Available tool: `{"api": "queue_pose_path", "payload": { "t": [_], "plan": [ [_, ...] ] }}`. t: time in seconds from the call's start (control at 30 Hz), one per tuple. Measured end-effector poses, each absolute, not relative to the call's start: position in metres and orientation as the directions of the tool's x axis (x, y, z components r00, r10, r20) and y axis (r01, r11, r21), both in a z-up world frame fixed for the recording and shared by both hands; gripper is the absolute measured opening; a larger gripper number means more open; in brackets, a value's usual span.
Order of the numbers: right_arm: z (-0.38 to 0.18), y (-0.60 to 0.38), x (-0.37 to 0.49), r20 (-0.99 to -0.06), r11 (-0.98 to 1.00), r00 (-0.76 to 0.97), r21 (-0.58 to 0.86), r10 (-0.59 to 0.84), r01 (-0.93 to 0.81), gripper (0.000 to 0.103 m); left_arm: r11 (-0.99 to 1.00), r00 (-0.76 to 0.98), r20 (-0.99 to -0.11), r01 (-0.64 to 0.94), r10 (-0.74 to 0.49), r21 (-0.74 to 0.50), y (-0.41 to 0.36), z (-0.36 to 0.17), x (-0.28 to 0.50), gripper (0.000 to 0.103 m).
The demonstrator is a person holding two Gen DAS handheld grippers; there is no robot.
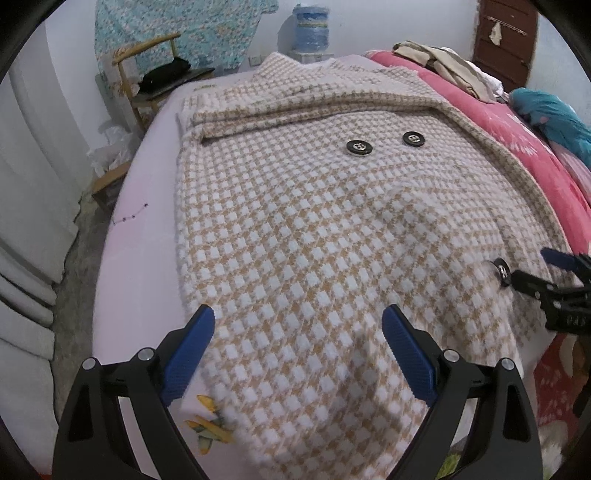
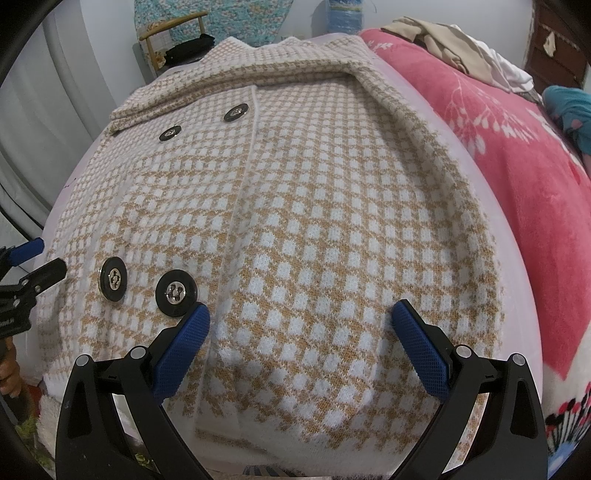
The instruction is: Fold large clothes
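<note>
A large tan-and-white houndstooth coat [image 1: 314, 229] [image 2: 317, 221] with big black buttons [image 2: 175, 293] lies front-up on a pale pink bed sheet [image 1: 125, 236], its sleeves folded across near the collar. My left gripper [image 1: 299, 325] hovers open just above the coat's lower left hem, nothing between its blue pads. My right gripper [image 2: 301, 319] is open over the lower right hem, its left pad [image 2: 184, 347] beside the lower buttons. Each gripper shows at the edge of the other's view: the right one [image 1: 554, 273] and the left one [image 2: 33, 262].
A pink floral blanket [image 2: 498, 155] covers the bed's right side, with beige and white clothes [image 1: 443, 62] and a teal garment [image 1: 554, 114] piled on it. A wooden chair [image 1: 147, 74] stands off the bed's far left corner. A water jug [image 1: 310, 27] sits against the back wall.
</note>
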State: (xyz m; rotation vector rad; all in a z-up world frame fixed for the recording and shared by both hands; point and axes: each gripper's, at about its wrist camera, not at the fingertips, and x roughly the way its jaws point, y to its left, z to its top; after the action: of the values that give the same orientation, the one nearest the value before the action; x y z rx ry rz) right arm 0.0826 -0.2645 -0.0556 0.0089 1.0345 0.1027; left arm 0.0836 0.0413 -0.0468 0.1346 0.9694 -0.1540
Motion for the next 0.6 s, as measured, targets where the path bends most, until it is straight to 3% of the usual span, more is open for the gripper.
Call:
{"api": "queue_pose_path", "payload": {
  "t": [0.47,0.6],
  "plan": [
    [-0.048,-0.274,0.072,-0.834,0.989,0.532,0.109,0.145,-0.098,0.095,0.978,0.589,-0.799,0.209,-0.118,0.009,0.070,-0.039,0.022,0.090],
    [-0.042,-0.284,0.065,-0.824,0.990,0.548,0.119,0.144,-0.080,0.095,0.980,0.562,-0.813,0.191,-0.155,-0.055,0.081,-0.045,0.012,0.087]
  ]
}}
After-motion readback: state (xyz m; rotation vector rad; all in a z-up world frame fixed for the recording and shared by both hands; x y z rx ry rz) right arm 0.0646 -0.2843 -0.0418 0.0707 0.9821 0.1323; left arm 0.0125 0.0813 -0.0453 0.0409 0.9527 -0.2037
